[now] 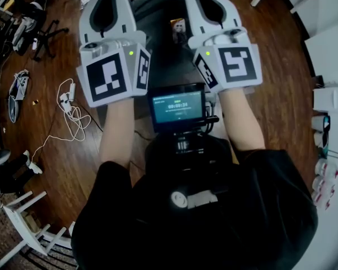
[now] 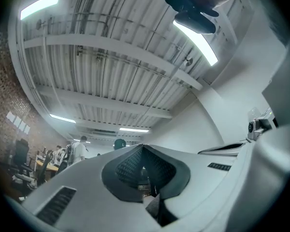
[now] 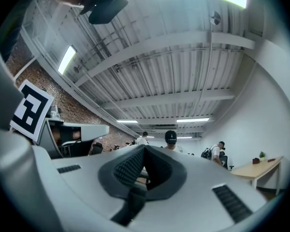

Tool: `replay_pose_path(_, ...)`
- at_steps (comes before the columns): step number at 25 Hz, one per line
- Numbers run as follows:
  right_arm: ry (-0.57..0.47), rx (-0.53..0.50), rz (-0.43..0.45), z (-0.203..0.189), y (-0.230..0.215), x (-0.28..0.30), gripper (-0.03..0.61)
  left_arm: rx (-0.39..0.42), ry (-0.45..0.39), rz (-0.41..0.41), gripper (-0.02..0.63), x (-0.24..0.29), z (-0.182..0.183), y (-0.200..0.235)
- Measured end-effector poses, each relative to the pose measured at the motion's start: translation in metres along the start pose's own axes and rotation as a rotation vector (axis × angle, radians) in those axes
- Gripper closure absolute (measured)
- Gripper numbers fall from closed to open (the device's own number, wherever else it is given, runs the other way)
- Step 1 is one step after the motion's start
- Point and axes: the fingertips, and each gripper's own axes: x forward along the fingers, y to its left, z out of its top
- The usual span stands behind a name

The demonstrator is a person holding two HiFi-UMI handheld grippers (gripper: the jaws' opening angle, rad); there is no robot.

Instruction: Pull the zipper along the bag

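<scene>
Dark-stained wooden plank floor (image 1: pixel 73 151) lies below; the ribbed white ceiling with strip lights (image 2: pixel 111 66) fills both gripper views. The left gripper (image 2: pixel 144 151) and right gripper (image 3: pixel 144 151) point upward, each fully closed on nothing. No bag or zipper is positively identified. A grey rounded object (image 1: pixel 158 4) between and beyond the grippers, partly hidden, may be it. Assessment: bag fabric is likely soft and prone to bunching, and the zipper tab small, stiff and slippery. Pinch the tab squarely with one gripper while the other clamps the fabric just beside the zipper's end.
</scene>
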Motion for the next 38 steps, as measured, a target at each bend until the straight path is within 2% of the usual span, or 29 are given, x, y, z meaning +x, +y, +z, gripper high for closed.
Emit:
replay_pose_path(5,-0.013,-0.010,0.020,0.009,0.007,-0.011,0.569,0.008,0.011,0.001,0.614,-0.009,0.005,-0.009)
replay_pose_path(11,-0.066,-0.027,0.044,0.047,0.023,-0.135,0.569,0.057,0.002,-0.017,0.614,-0.103,0.043,-0.091)
replay_pose_path(17,-0.073,0.000,0.040,0.066,0.025,-0.254,0.569,0.025,0.044,-0.013,0.614,-0.187,0.057,-0.168)
replay_pose_path(21,-0.066,0.020,0.047,0.081,0.041,-0.322,0.569,0.034,0.056,-0.012,0.614,-0.241,0.081,-0.213)
replay_pose_path(26,-0.088,0.043,0.054,0.112,0.095,-0.370,0.569,0.047,0.053,0.000,0.614,-0.306,0.118,-0.218)
replay_pose_path(30,-0.098,0.070,0.056,0.128,0.108,-0.370,0.569,0.036,0.040,0.034,0.614,-0.313,0.136,-0.213)
replay_pose_path(35,-0.050,0.083,0.061,0.115,0.111,-0.368,0.569,0.015,0.083,0.040,0.614,-0.311,0.119,-0.219)
replay_pose_path(38,-0.003,0.057,0.077,0.103,0.120,-0.365,0.569,0.007,0.118,0.056,0.614,-0.312,0.102,-0.213)
